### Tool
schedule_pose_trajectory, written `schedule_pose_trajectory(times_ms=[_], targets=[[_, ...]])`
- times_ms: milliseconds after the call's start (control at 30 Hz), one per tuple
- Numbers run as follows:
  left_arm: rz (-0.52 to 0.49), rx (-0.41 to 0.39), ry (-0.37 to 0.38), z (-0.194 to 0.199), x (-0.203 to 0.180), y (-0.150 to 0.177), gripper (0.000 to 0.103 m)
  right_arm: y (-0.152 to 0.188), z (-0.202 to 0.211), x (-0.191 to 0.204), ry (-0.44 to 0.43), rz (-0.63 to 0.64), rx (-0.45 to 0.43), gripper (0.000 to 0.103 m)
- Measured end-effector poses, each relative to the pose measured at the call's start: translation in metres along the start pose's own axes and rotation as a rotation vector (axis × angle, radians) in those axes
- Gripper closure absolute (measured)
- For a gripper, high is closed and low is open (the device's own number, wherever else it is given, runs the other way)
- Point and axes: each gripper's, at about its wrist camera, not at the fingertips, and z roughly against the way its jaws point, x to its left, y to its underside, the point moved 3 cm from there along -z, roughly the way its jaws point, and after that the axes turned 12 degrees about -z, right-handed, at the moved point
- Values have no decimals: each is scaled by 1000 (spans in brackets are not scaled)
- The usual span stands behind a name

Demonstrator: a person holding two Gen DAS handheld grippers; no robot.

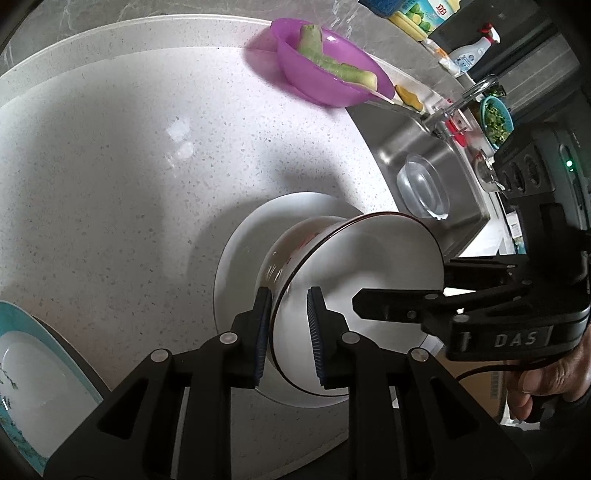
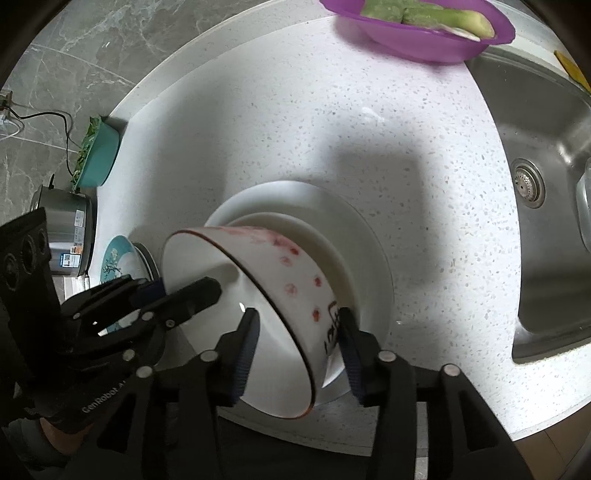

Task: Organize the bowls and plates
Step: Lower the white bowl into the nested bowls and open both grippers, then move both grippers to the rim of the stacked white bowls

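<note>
A white bowl (image 1: pixel 362 266) with a dark rim and red dots (image 2: pixel 273 273) is tipped on its side over a white plate (image 1: pixel 240 251) (image 2: pixel 369 240) on the speckled counter. My left gripper (image 1: pixel 288 336) (image 2: pixel 188 288) is shut on the bowl's rim, one pad outside and one inside. My right gripper (image 2: pixel 298 354) (image 1: pixel 400 284) straddles the opposite wall, one pad inside the bowl and one beside the printed mark. Its pads stand clear of the wall, so it is open.
A teal-rimmed plate (image 1: pixel 22 354) (image 2: pixel 114 258) lies to the left. A purple bowl with green vegetable (image 1: pixel 325 74) (image 2: pixel 424 33) sits at the back by the steel sink (image 2: pixel 546 129), which holds a clear container (image 1: pixel 423 188). A steel pot (image 2: pixel 66 229) and a teal basin (image 2: pixel 99 155) stand far left.
</note>
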Motion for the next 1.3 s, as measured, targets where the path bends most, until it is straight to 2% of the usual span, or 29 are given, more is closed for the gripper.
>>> schedule_pose_trajectory(times_ms=[100, 233, 333, 467, 567, 633, 733, 833, 1033, 1100, 1133, 1200, 1233, 1267, 1300], targets=[[7, 0, 4, 0, 0, 0, 84, -2, 1, 3, 11, 12, -11, 53], [13, -2, 3, -1, 0, 0, 84, -1, 0, 15, 90, 90, -44, 53], [21, -5, 9, -1, 0, -1, 84, -3, 0, 17, 119, 126, -66, 53], [39, 1, 8, -3, 0, 1, 84, -3, 1, 19, 126, 145, -71, 51], [46, -5, 11, -2, -1, 0, 84, -2, 1, 20, 102, 148, -63, 45], [52, 1, 4, -4, 0, 1, 79, -2, 3, 23, 110, 149, -63, 45], [64, -7, 2, -2, 3, 1, 75, -2, 6, 24, 78, 142, -73, 34], [61, -13, 4, -2, 2, 0, 67, -4, 11, 21, 83, 135, -88, 34], [44, -15, -1, -1, -1, 1, 61, -1, 8, 17, 94, 141, -88, 34], [32, -22, 9, 1, -2, 1, 52, 0, 6, 13, 109, 134, -84, 42], [16, -30, 13, 2, -6, 0, 45, 0, 8, 12, 109, 135, -85, 52], [-20, -39, 0, 5, -11, -1, 38, 1, 7, 10, 132, 151, -88, 61], [-33, -42, -1, 6, -13, -1, 33, 1, 6, 8, 138, 155, -84, 69], [-39, -45, -3, 7, -14, -1, 30, 2, 3, 4, 148, 149, -75, 77], [-39, -46, -4, 8, -14, -1, 29, 3, 3, 1, 147, 144, -75, 79]])
